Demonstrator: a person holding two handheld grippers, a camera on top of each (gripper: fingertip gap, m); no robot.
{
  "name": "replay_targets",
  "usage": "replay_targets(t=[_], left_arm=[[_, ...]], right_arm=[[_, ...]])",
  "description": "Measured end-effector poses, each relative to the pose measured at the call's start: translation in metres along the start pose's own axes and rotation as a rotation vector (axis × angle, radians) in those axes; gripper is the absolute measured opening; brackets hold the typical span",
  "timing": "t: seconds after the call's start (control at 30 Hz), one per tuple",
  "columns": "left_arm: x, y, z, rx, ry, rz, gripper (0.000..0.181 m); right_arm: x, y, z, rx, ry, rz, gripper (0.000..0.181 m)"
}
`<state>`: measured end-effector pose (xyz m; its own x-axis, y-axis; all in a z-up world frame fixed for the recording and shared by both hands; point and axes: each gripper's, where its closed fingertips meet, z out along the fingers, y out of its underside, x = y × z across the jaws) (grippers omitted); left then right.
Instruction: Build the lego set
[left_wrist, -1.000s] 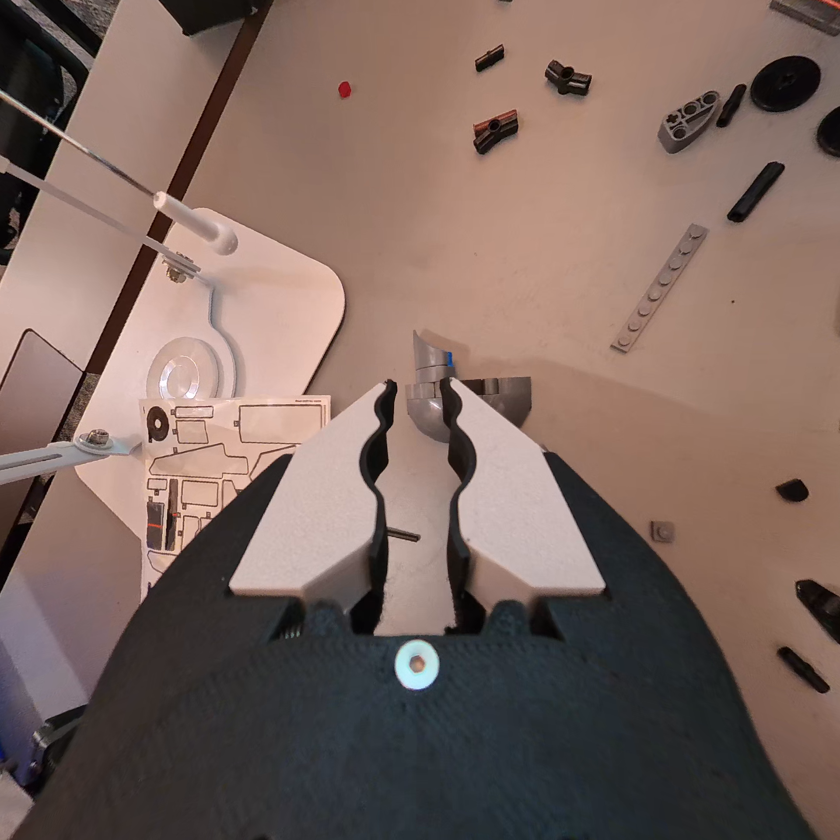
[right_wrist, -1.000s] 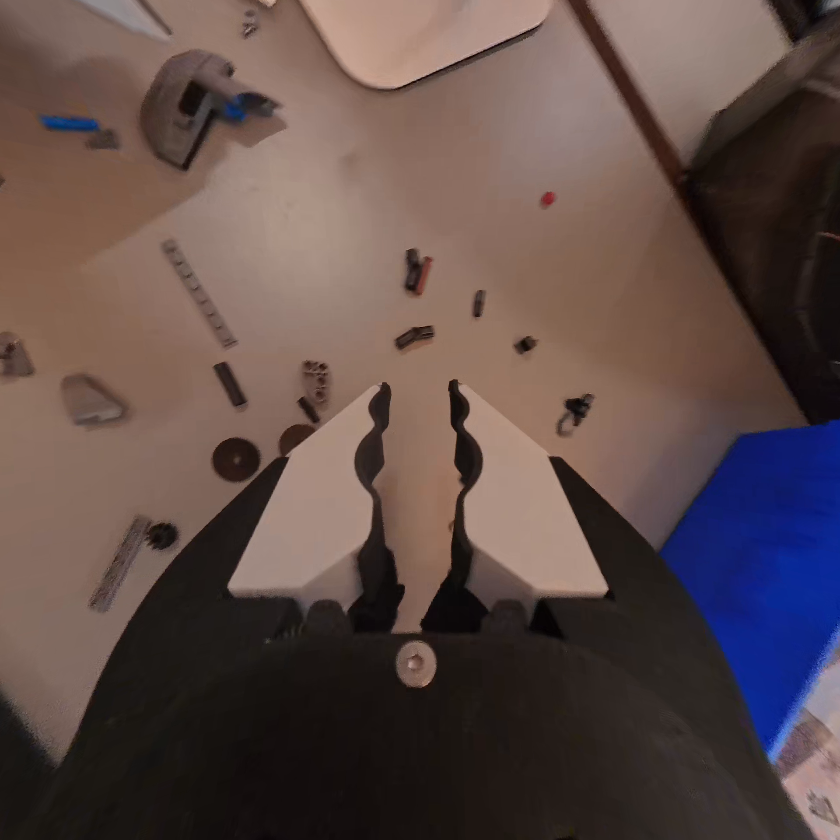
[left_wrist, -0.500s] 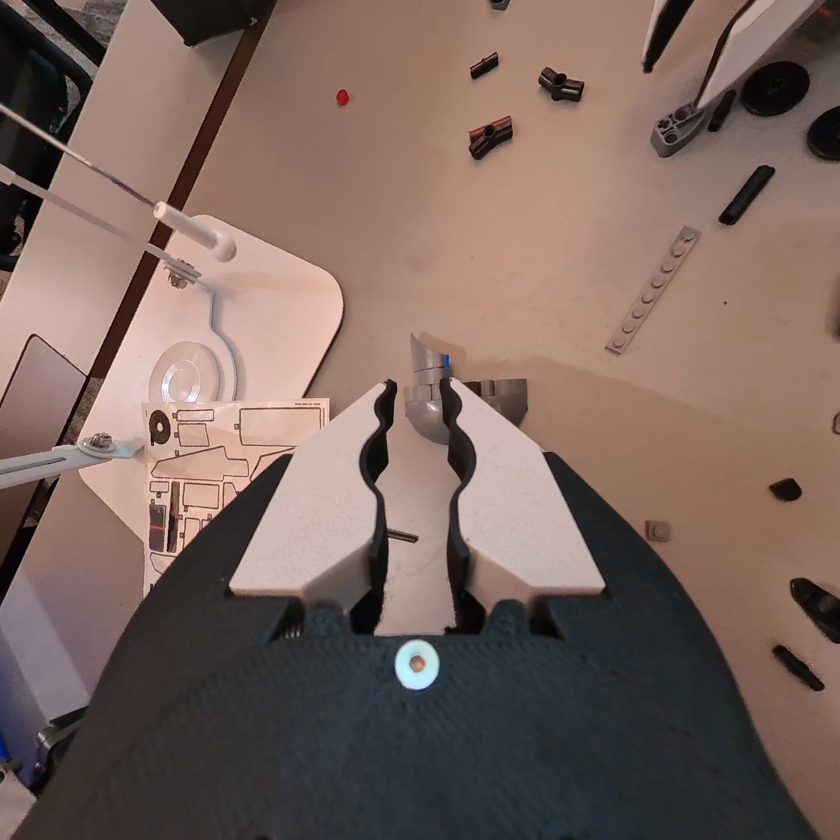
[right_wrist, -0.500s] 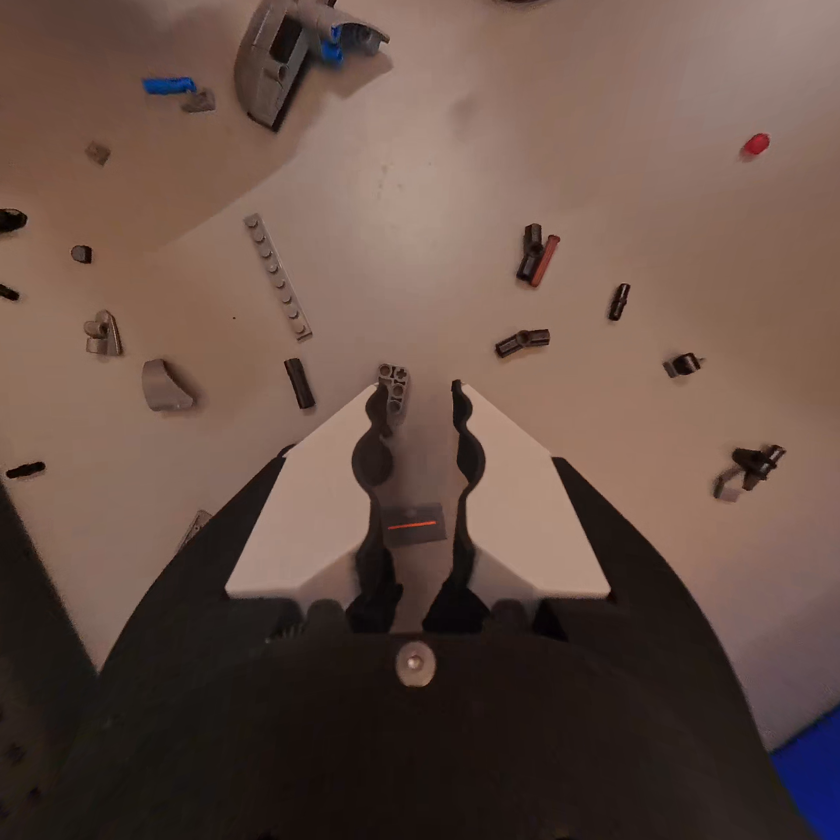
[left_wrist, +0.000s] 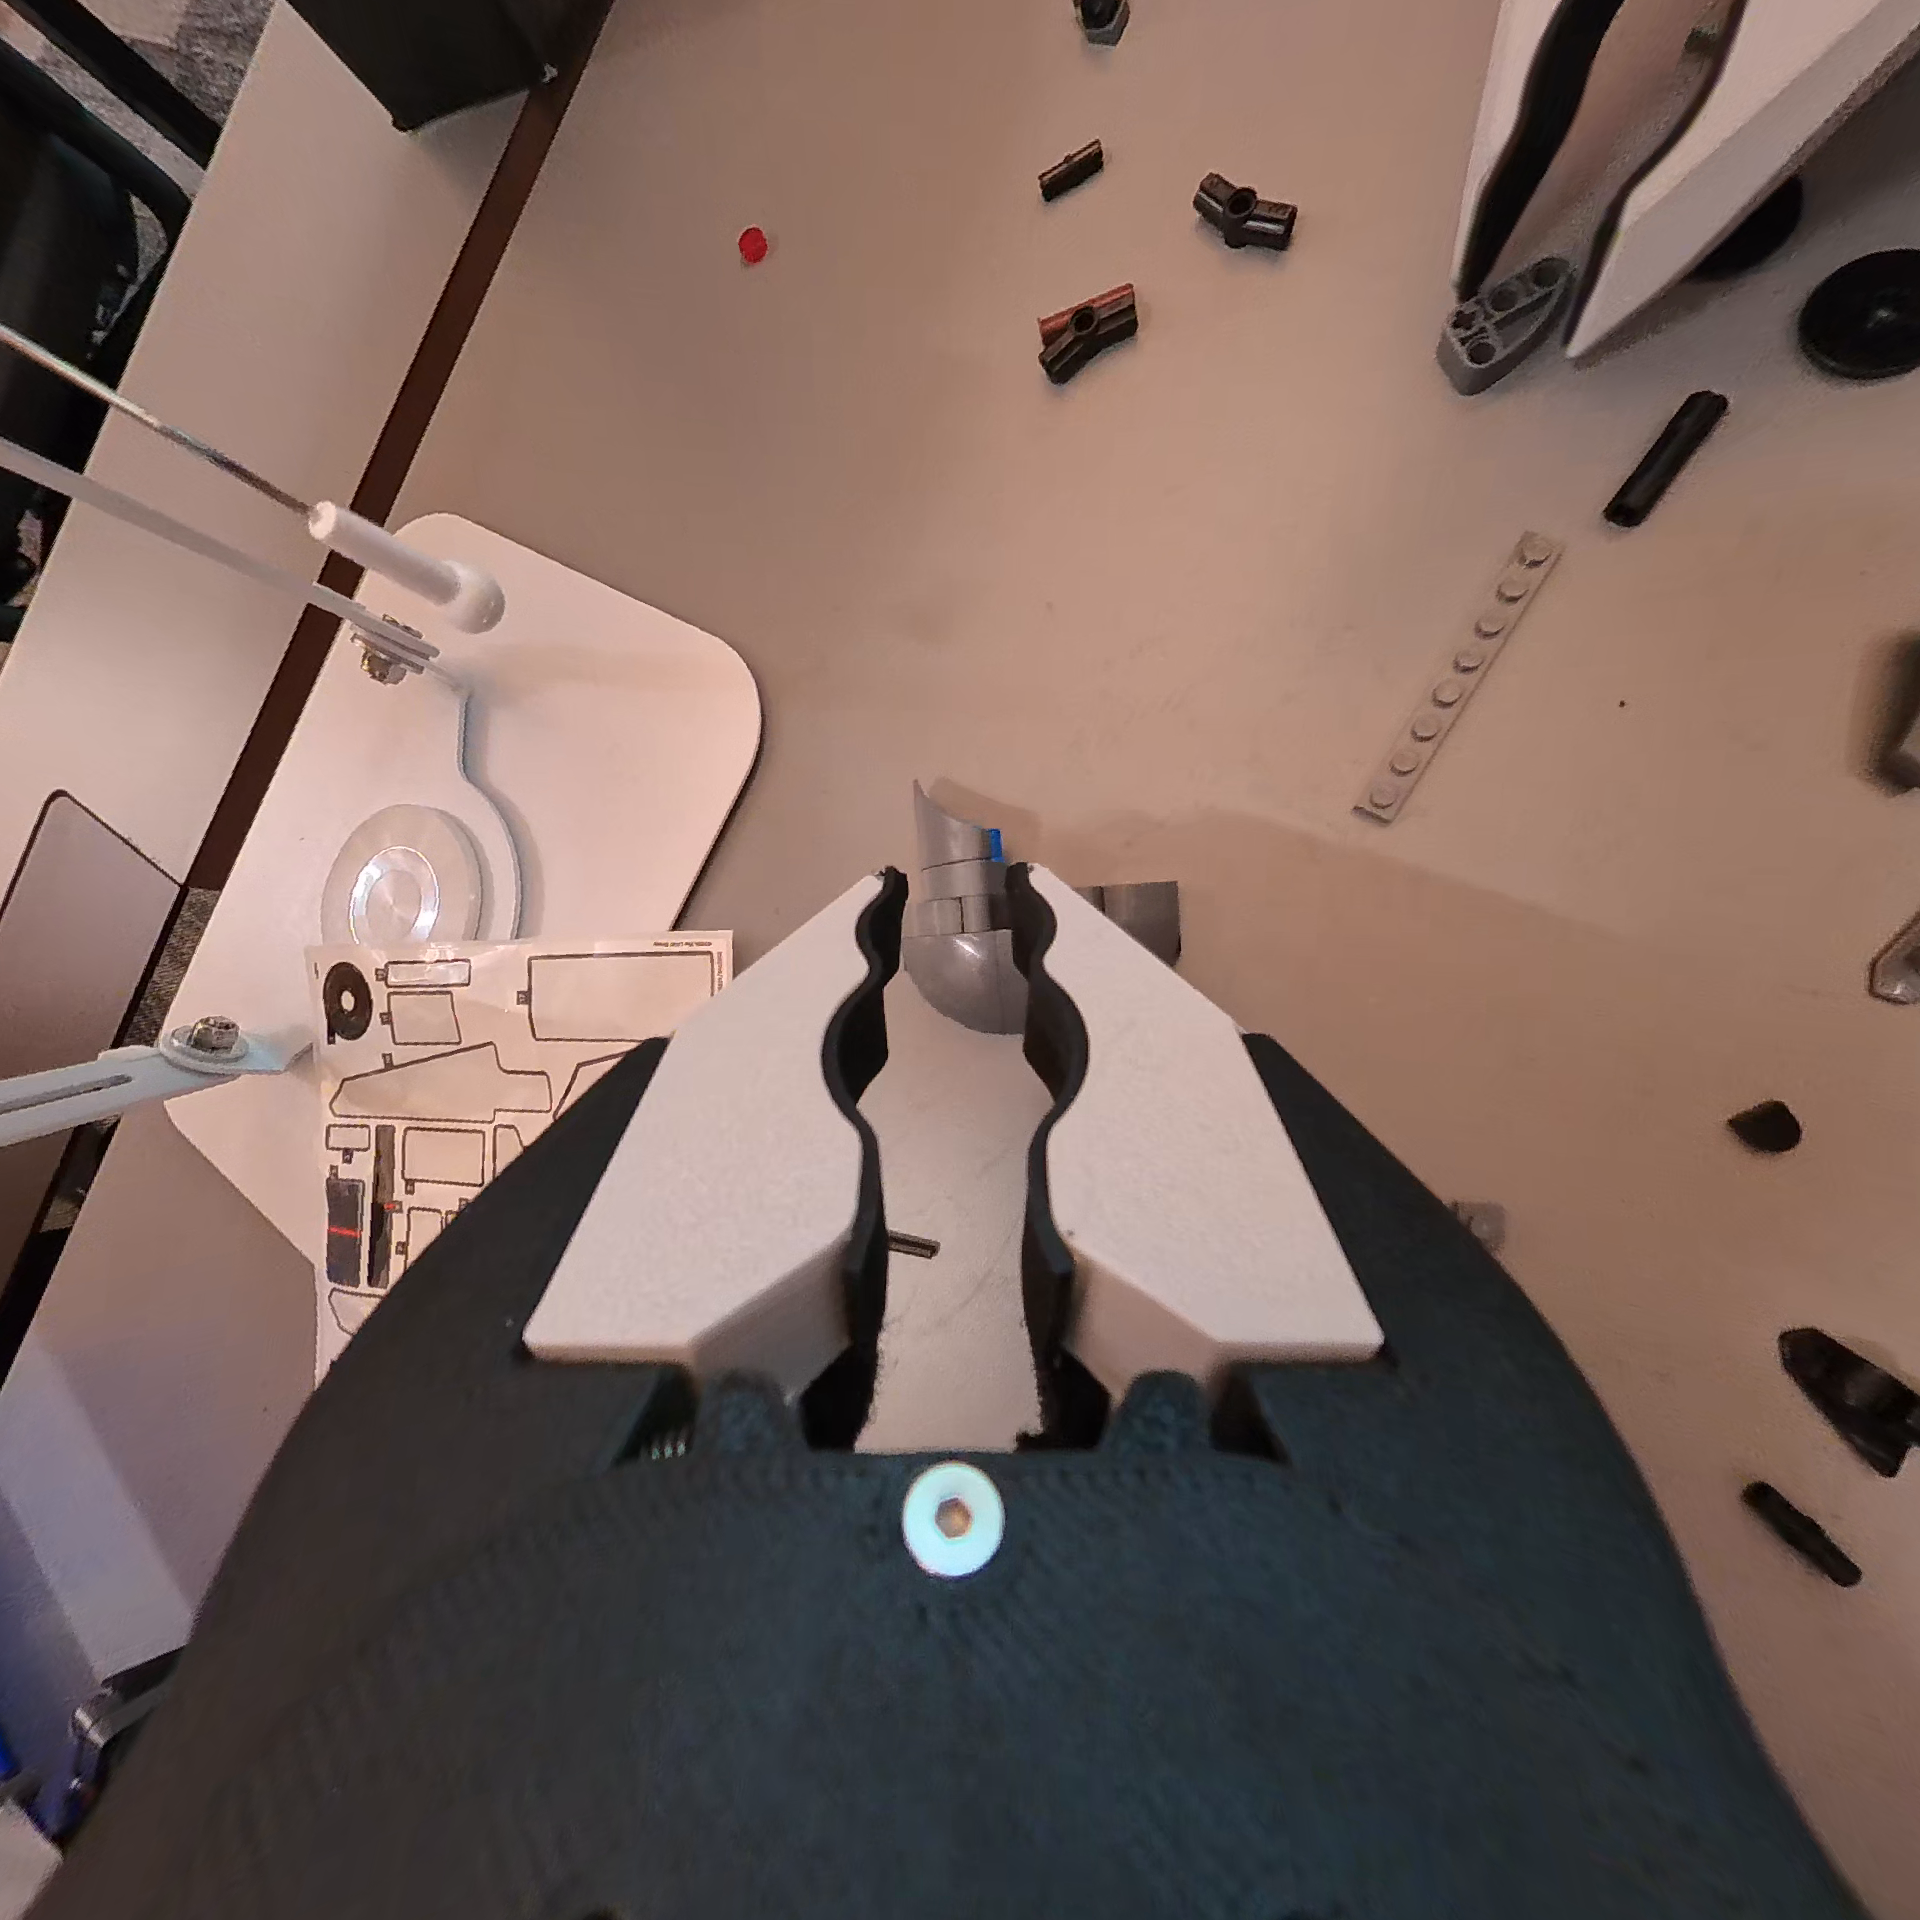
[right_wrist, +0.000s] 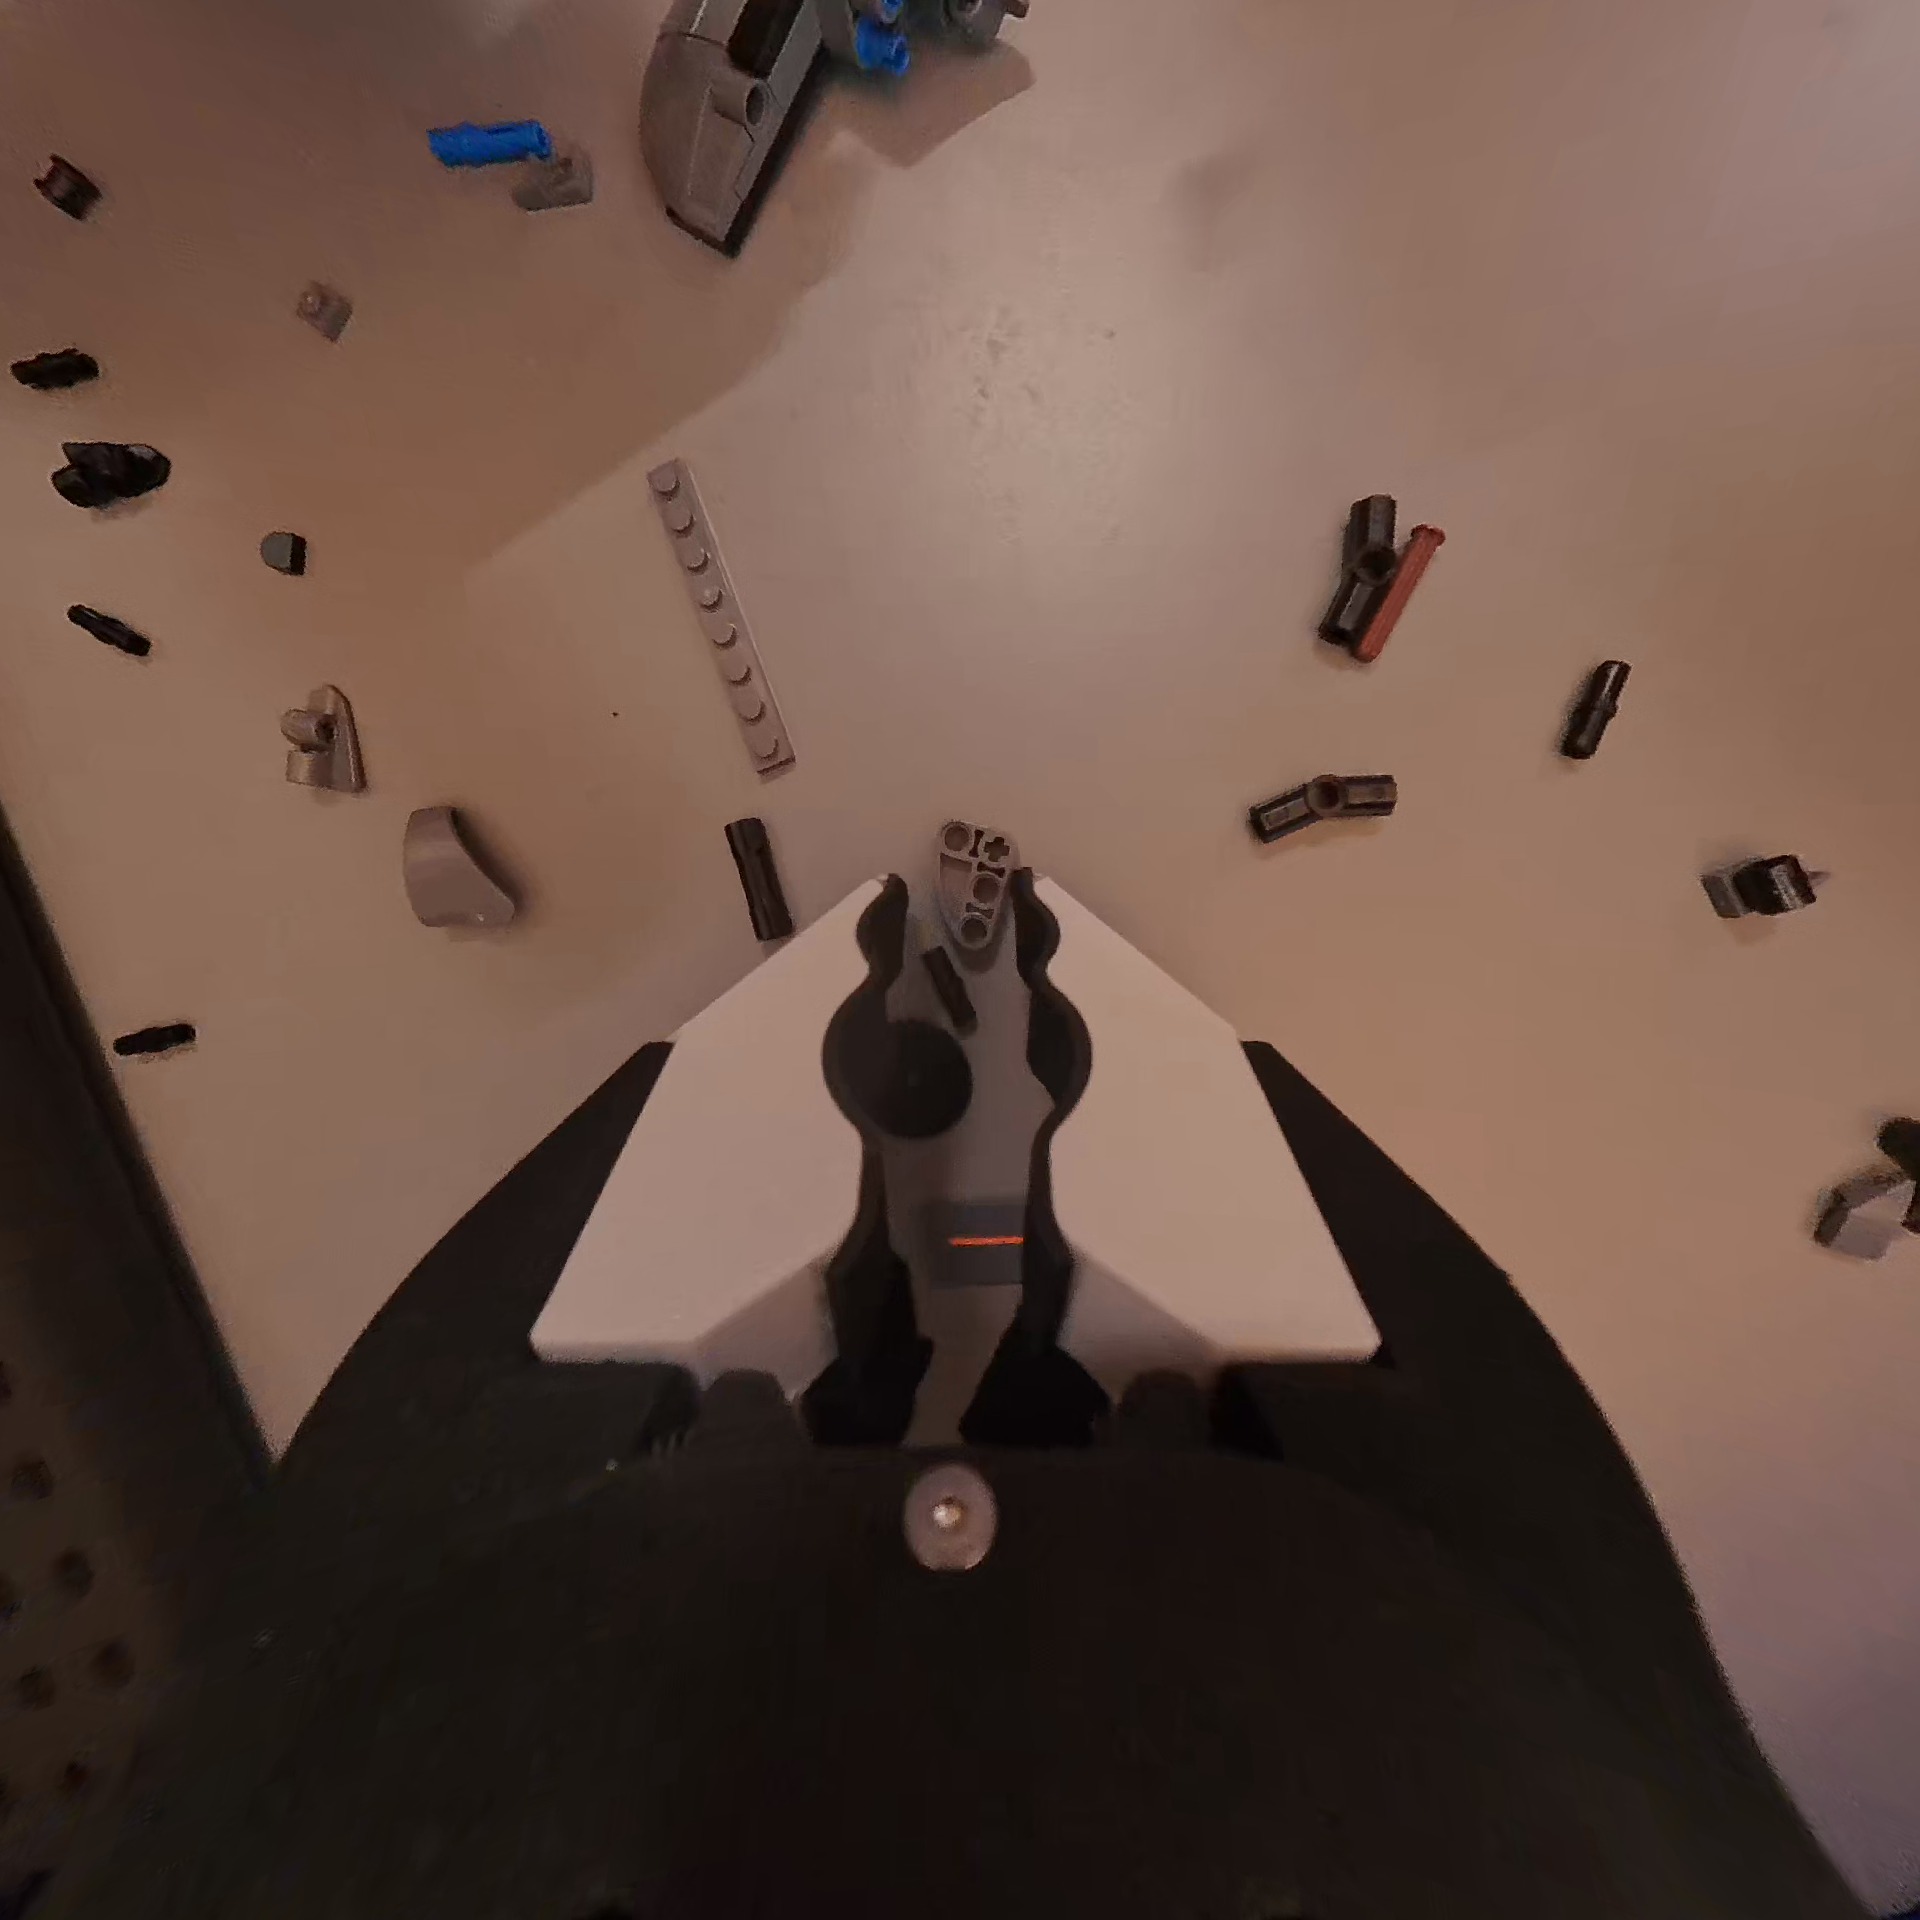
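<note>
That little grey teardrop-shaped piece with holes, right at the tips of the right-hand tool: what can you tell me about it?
The grey teardrop piece is a small, flat, plastic-looking part with several round holes and one cross-shaped hole. It lies flat on the beige table, rounded wide end pointing away from the right gripper, whose open white fingers straddle its narrow end. Whether they touch it is unclear. A short black pin lies just behind it.

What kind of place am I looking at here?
Probably an indoor hobby or work desk: a smooth beige tabletop strewn with loose plastic building pieces such as a long grey studded plate, beside a printed sticker sheet and a white lamp base.
</note>
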<state>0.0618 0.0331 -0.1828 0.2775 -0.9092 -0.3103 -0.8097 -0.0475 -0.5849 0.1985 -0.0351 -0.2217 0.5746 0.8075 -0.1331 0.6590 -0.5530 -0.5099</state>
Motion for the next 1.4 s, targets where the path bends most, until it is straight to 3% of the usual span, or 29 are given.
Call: replay_targets(t=[0.13, 0.37, 0.67, 1.13, 1.4], left_arm=[[0.0, 0.0, 0.0, 0.0, 0.002, 0.001, 0.018], [0.002, 0.0, 0.002, -0.004, 0.007, 0.005, 0.018], [0.012, -0.006, 0.009, 0.023, 0.041, 0.021, 0.018], [0.044, -0.045, 0.006, 0.217, 0.161, 0.025, 0.022], [0.056, -0.068, -0.001, 0.293, 0.062, 0.201, 0.03]], right_arm=[[0.0, -0.001, 0.0, -0.001, 0.015, -0.008, 0.027], [0.0, 0.001, 0.004, -0.022, 0.026, -0.028, 0.013], [-0.002, -0.008, 0.0, 0.029, 0.029, -0.036, 0.012], [-0.038, -0.067, -0.026, 0.358, -0.073, -0.074, 0.012], [-0.052, -0.082, -0.037, 0.48, -0.223, -0.014, 0.012]])
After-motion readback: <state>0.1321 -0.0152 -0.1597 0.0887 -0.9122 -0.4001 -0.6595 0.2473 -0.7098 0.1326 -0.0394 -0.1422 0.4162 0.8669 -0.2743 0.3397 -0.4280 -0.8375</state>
